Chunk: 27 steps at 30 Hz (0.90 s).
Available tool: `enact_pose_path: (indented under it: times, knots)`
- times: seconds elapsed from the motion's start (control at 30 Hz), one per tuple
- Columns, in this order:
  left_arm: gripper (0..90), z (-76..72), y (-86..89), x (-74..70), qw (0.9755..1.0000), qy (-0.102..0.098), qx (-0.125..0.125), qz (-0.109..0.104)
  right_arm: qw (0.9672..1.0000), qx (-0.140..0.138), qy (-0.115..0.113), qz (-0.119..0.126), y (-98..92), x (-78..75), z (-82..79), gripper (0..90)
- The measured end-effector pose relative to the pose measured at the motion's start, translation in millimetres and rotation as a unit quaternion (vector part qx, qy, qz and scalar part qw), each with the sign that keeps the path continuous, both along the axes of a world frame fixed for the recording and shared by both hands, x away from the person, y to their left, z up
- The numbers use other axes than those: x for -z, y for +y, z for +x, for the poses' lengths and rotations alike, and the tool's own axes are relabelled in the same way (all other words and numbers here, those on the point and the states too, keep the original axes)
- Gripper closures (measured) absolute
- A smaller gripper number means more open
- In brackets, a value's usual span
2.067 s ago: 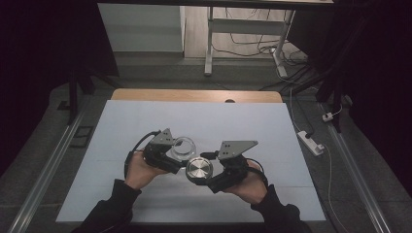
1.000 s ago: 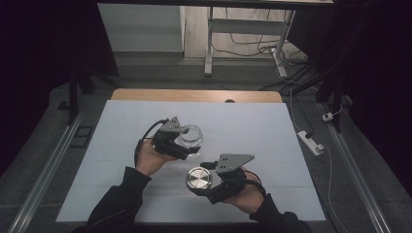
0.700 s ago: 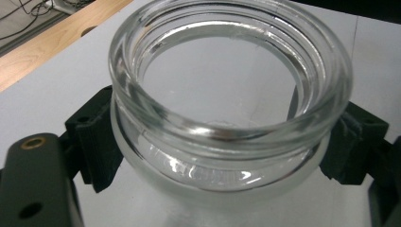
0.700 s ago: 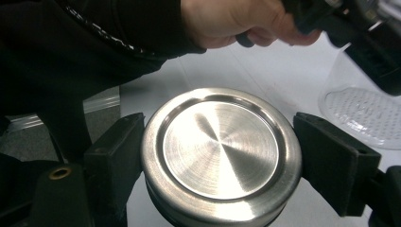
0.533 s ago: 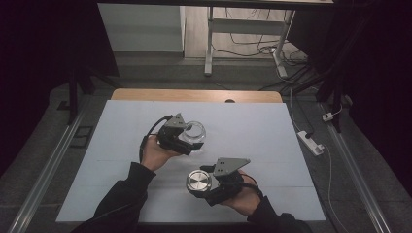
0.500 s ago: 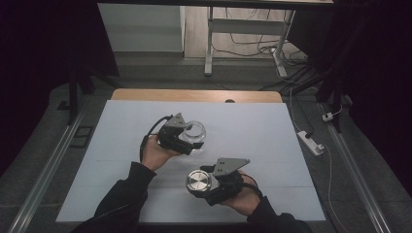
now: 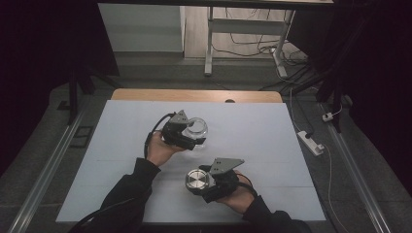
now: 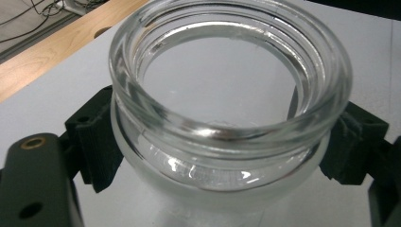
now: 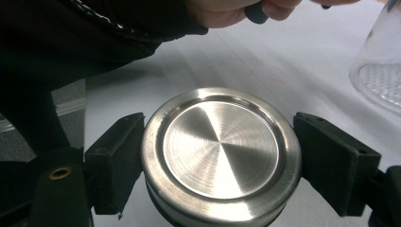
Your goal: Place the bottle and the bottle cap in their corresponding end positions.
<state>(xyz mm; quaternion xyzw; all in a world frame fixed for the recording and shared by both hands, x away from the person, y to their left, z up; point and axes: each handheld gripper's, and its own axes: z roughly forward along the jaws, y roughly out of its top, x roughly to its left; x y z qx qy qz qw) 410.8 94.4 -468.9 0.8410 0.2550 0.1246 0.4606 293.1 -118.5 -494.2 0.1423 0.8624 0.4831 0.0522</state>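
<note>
White table, wood strip along its far edge. Left gripper at table centre, a bit left — jaws clamped on the jar, one pad on each side just under the rim; the jar's mouth is open, its glass clear. Right gripper nearer and slightly right, well apart from the left one — jaws closed on the lid, a round brushed-steel disc gripped at its edge, flat face up, low over the table near the front edge.

The glass jar sits behind and left of the metal lid.
</note>
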Motion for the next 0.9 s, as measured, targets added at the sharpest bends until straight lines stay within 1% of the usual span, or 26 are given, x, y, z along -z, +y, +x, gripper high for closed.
enact_pose_path:
  times: [0.1,0.13,0.27,0.4,0.67,0.83,0.9]
  knots:
    - [16.0,4.0,-1.1,2.2,1.0000,-0.003,-0.006,0.002,1.0000,0.004,0.000,-0.004,1.4,4.9,3.7,19.7]
    - [16.0,5.2,-1.3,3.0,1.0000,-0.003,-0.007,0.003,0.9999,0.006,0.000,-0.009,2.0,8.6,5.5,19.7]
    - [16.0,10.0,-2.7,7.3,0.9999,-0.002,-0.013,0.004,0.9999,0.008,-0.001,-0.015,2.7,14.0,8.4,19.7]
    - [16.0,14.5,-4.3,13.0,0.9998,-0.001,-0.018,0.009,0.9997,0.011,0.006,-0.019,4.8,21.1,12.8,19.7]
    - [16.0,20.7,-4.5,22.9,0.9994,0.001,-0.030,0.017,0.9994,0.014,0.011,-0.029,7.9,29.0,16.8,19.7]
    - [16.0,23.4,-4.3,29.0,0.9994,0.007,-0.030,0.016,0.9989,0.020,0.018,-0.039,9.0,36.4,21.6,19.7]
    - [16.0,23.6,-5.3,30.4,0.9994,0.006,-0.030,0.018,0.9988,0.020,0.017,-0.041,9.2,37.6,22.2,19.7]
